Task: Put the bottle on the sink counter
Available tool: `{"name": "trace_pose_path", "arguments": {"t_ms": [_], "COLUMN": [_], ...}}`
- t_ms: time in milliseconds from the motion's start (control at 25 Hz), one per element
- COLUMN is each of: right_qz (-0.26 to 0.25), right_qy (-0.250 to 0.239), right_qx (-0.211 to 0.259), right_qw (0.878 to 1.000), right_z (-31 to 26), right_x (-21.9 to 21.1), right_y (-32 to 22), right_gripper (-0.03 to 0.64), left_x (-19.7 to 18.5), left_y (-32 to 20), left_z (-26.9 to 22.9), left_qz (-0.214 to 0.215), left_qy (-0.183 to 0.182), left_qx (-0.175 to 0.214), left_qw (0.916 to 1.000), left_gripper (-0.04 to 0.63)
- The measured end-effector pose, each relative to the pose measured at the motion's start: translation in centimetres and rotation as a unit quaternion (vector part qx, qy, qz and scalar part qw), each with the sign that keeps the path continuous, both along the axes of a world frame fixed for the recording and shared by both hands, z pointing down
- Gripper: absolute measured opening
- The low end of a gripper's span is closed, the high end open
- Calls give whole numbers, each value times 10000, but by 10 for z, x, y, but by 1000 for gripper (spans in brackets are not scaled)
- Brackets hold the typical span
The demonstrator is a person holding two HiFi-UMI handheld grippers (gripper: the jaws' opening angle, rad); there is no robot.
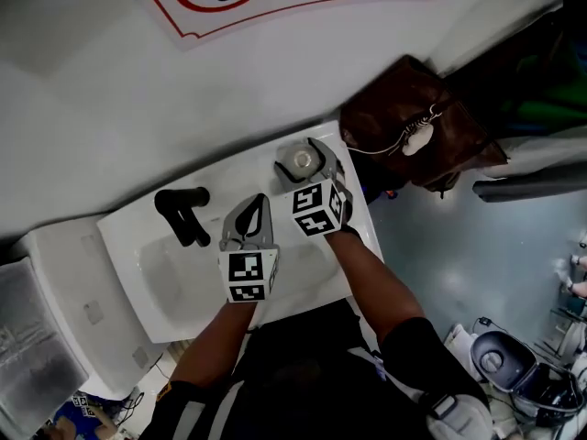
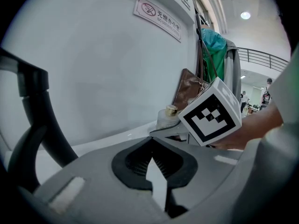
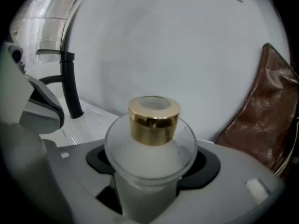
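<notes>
Right gripper [image 1: 315, 161] clamped on the frosted bottle [image 3: 148, 149], jaws hugging its body below the gold cap [image 3: 154, 116]; the bottle sat upright at the back right corner of the sink counter [image 1: 353, 168], close to the wall and beside a brown bag [image 1: 413, 122]; left gripper [image 1: 256, 208] hung over the basin, jaws together on nothing, near the black faucet [image 1: 182, 214].

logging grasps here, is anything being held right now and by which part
The right gripper is shut on the frosted bottle, gripping its body below the shoulder, with the gold cap left free. The left gripper is shut and empty.
</notes>
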State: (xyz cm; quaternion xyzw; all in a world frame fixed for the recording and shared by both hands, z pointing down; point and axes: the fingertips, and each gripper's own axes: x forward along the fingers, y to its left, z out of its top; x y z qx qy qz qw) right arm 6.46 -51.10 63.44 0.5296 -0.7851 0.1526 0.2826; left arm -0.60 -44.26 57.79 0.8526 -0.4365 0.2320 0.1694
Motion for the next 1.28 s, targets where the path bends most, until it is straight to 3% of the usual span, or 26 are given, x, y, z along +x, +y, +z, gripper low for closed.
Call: {"name": "trace_pose_path", "arguments": {"t_ms": [320,560,1120,1280], "right_qz": [139,389,749,886], "right_qy": [-444,-553,-788,-900], "right_qx": [-139,71,952,1044], "right_qw": [9988,9977,9895,9865], "right_z": [-9,-37,-134,-152], "right_x": [6,16,-14,-24], "right_y": [19,56,163,200], "right_gripper": [387,382,199,113], "left_x": [-2,2,-17,-26], "left_y": [15,34,113,142], "left_z": [-7,-25,-88,-106], "left_qz": [33,172,554,637], "left_qy": [28,89,280,374], "left_qx": [13,209,727,882], "left_qw": [10000,9996,9954,9934], "left_gripper": [0,0,0,0]}}
